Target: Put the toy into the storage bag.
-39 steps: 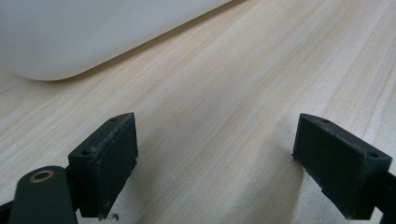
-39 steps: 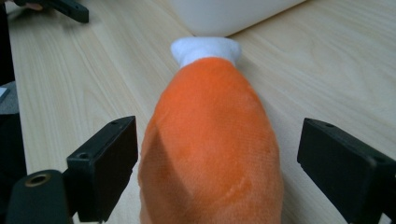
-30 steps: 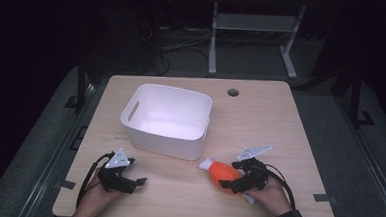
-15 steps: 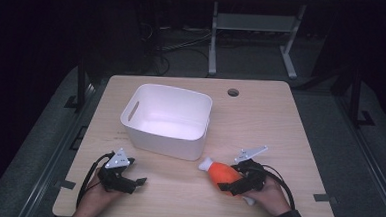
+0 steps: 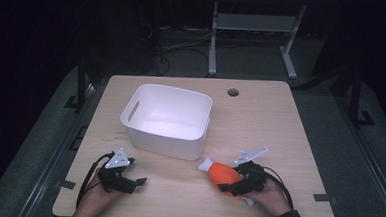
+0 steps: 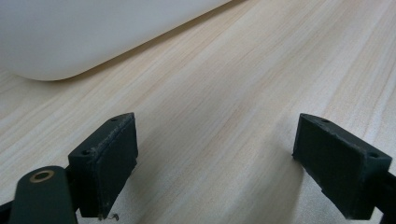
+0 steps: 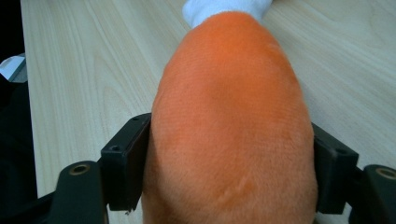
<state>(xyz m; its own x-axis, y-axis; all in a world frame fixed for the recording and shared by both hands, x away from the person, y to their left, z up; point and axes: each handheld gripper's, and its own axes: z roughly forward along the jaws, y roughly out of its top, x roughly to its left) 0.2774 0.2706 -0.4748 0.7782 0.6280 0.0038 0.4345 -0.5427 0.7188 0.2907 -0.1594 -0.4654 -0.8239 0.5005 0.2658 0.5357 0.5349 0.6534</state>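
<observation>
I work at a light wooden table (image 5: 290, 123) with a round cable hole (image 5: 233, 92). Around it I see grey carpet floor (image 5: 358, 162), and behind, a dark room with a white metal frame (image 5: 255, 29).

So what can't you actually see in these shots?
- High view: the bin's floor nearest the person is behind its front wall.
- High view: the orange toy's rear end is covered by the right tool.
- Right gripper view: the toy hides the table under it, and the bottom edge cuts it off.
</observation>
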